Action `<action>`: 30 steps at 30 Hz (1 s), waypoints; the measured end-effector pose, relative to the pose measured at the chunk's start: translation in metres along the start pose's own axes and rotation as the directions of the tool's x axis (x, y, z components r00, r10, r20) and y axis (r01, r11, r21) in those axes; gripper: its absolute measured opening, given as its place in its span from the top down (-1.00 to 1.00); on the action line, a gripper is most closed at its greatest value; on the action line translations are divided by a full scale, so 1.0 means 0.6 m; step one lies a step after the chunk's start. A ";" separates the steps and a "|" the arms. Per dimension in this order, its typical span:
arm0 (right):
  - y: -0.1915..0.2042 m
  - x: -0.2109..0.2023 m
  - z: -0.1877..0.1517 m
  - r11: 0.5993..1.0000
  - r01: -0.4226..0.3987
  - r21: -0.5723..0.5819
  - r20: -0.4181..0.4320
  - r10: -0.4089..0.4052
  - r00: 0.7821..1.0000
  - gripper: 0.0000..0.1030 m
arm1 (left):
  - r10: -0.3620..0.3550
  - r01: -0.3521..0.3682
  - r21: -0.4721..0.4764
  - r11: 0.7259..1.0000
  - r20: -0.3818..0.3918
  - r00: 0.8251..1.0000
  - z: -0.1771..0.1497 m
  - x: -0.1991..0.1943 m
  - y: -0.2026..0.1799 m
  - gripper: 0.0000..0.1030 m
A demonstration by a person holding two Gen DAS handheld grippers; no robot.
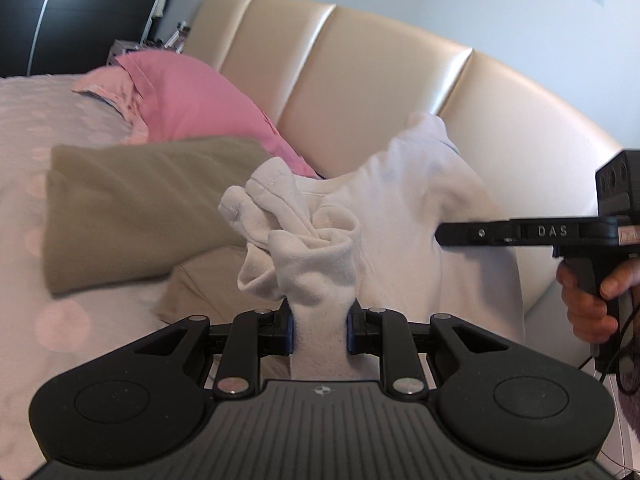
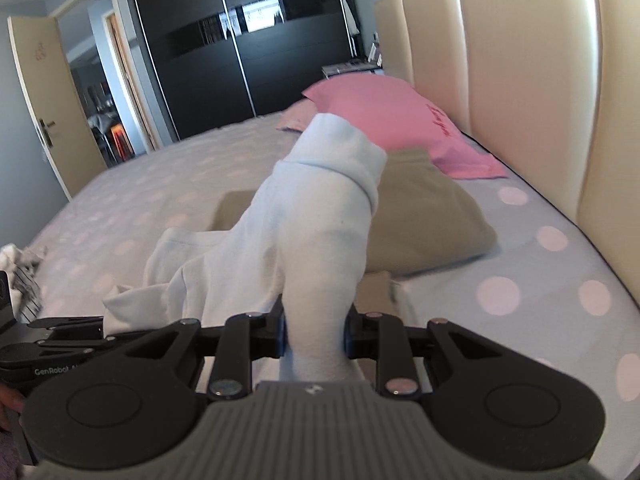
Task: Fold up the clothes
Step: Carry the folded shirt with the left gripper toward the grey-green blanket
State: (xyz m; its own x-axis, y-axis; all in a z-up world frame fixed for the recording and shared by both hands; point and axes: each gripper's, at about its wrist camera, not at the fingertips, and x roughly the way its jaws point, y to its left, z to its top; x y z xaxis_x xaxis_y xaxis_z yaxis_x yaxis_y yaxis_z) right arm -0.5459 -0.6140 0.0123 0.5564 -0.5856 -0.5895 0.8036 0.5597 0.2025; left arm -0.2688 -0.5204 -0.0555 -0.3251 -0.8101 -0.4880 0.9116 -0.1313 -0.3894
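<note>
A white garment (image 1: 404,200) hangs lifted over the bed, held by both grippers. My left gripper (image 1: 320,330) is shut on a bunched, crumpled part of it, the cloth pressed between the blue pads. My right gripper (image 2: 316,336) is shut on another thick fold of the same white garment (image 2: 304,216), which rises in front of the lens and drapes down to the left. In the left wrist view the right gripper (image 1: 444,234) enters from the right, a hand (image 1: 592,304) on its handle. A folded olive-tan garment (image 1: 136,208) lies on the bed beyond.
The bed (image 2: 168,184) has a pale spotted cover. A pink pillow (image 2: 396,120) leans against the cream padded headboard (image 2: 520,80). A dark wardrobe (image 2: 240,52) and an open door (image 2: 52,92) stand across the room. A striped cloth (image 2: 20,280) lies at the bed's left edge.
</note>
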 end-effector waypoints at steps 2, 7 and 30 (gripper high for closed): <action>-0.017 0.010 0.000 1.000 0.004 -0.008 -0.021 -0.004 1.000 0.47 | 0.002 -0.002 0.015 1.000 -0.005 1.000 -0.003 0.017 0.000 0.62; -0.047 0.059 0.008 1.000 0.009 -0.026 -0.059 -0.011 0.998 0.47 | 0.028 -0.027 0.030 0.999 -0.025 0.999 0.007 0.059 0.009 0.62; -0.098 0.307 -0.003 0.970 0.230 0.076 -0.199 -0.211 0.957 0.08 | 0.166 -0.168 0.007 0.986 -0.174 0.971 0.010 0.159 0.112 0.42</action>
State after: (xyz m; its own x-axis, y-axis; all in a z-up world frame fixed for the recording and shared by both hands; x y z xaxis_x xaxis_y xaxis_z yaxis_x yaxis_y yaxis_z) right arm -0.4909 -0.7536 -0.1092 0.3209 -0.5620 -0.7623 0.9235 0.3643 0.1202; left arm -0.2371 -0.6099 -0.1236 -0.2077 -0.7084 -0.6746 0.9550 0.0024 -0.2965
